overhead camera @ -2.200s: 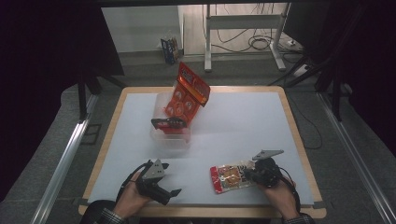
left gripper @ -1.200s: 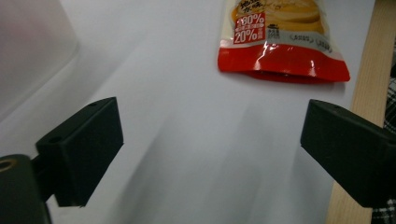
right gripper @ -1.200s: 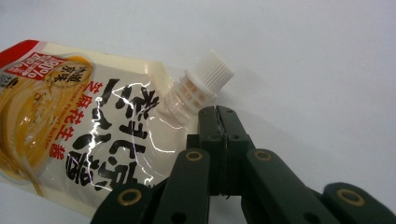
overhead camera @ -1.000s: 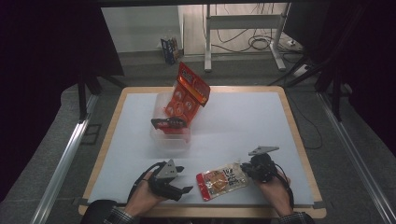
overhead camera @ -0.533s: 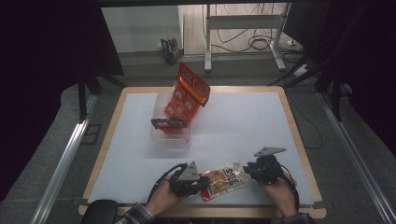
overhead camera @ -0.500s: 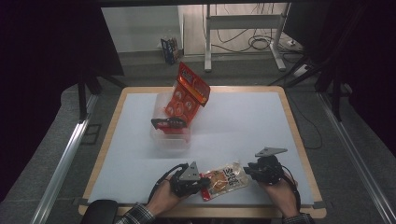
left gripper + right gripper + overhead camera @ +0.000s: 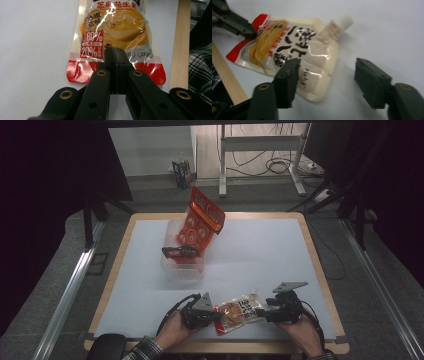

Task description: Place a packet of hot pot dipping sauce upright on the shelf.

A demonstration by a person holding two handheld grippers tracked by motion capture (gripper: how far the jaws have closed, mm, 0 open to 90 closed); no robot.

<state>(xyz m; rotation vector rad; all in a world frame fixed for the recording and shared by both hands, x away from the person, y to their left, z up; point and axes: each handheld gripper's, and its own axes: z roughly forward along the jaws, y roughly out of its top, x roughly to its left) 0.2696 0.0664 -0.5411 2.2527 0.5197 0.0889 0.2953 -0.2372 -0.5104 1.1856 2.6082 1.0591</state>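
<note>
A spouted sauce pouch point(image 7: 241, 312) with red, yellow and white print lies flat near the table's front edge. My left gripper point(image 7: 218, 315) is shut on the pouch's red bottom end; in the left gripper view the pinched jaws point(image 7: 115, 55) press the pouch point(image 7: 117, 27) against the white mat. My right gripper point(image 7: 265, 313) stands open at the pouch's spout end. In the right gripper view its one jaw overlaps the corner of the pouch point(image 7: 294, 55) and the other stands over bare mat, gripper point(image 7: 327, 72). The white cap point(image 7: 344, 18) points away.
A clear plastic tub point(image 7: 182, 267) stands mid-table with an orange snack bag point(image 7: 201, 221) leaning in it and a black item point(image 7: 180, 252) on its rim. The wooden table border point(image 7: 181, 42) runs close beside the pouch. A plaid sleeve point(image 7: 200, 72) is at the front.
My left gripper has moved right to the pouch and shut on its red end. My right gripper has let go of the pouch and now stands open.
</note>
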